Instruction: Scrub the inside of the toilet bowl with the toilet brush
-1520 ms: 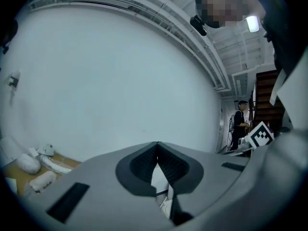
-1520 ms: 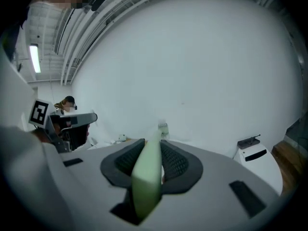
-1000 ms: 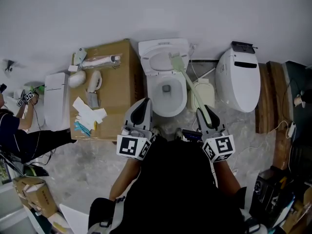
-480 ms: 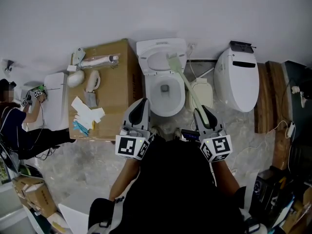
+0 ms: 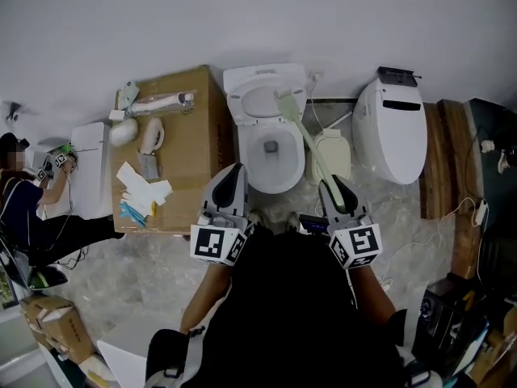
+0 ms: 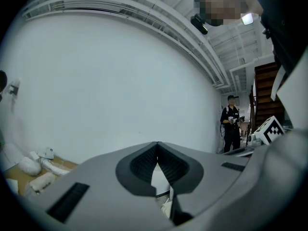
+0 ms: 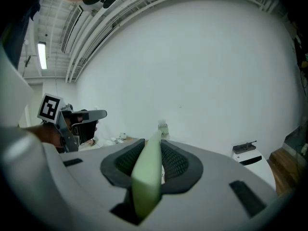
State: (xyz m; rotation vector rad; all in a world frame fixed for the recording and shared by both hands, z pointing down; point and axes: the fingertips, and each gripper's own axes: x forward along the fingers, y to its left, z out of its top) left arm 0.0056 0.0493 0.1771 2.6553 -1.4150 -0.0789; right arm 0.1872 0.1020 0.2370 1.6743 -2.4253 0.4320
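The right gripper (image 5: 331, 186) has its fingers clamped on the handle of the pale green toilet brush (image 5: 308, 141), which fills the narrow gap between the pads in the right gripper view (image 7: 146, 177). From the fingertips the handle runs ahead and a little to the left, and the brush head sits over the far rim of the toilet bowl (image 5: 250, 158) (whether it touches the porcelain is not clear). The left gripper (image 5: 233, 171) hangs just short of the bowl's near left edge, its fingers pressed together at the tips with nothing between them. To the left of those fingers stands a cardboard box (image 5: 187, 156).
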